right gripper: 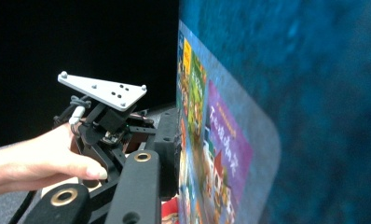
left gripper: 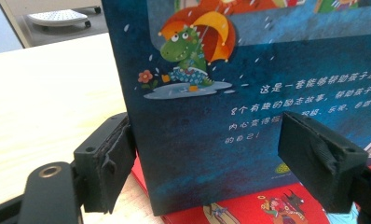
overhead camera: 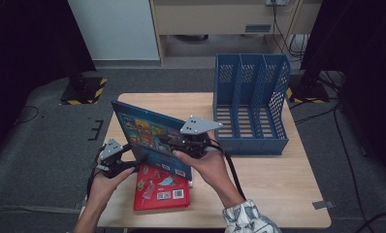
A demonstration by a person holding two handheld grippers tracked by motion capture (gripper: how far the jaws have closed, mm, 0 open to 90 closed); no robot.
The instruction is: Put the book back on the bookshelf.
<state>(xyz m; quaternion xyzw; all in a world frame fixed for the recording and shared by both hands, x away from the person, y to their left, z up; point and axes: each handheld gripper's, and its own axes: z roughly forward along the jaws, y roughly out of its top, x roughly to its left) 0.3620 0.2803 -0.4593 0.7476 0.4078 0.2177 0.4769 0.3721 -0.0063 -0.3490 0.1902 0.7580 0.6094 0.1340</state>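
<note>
Red book (overhead camera: 162, 190) on wooden table (overhead camera: 273, 194)

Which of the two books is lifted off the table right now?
The dark blue picture book, tilted up on its edge between the grippers. The red book lies flat on the table beneath it.

Count from my side: two books, one blue book (overhead camera: 150, 138) upright in my jaws and one red book (overhead camera: 160, 190) flat on the table (overhead camera: 273, 194); one blue file rack (overhead camera: 250, 104) with three slots; two grippers, left gripper (overhead camera: 114, 160), right gripper (overhead camera: 197, 140)
</note>
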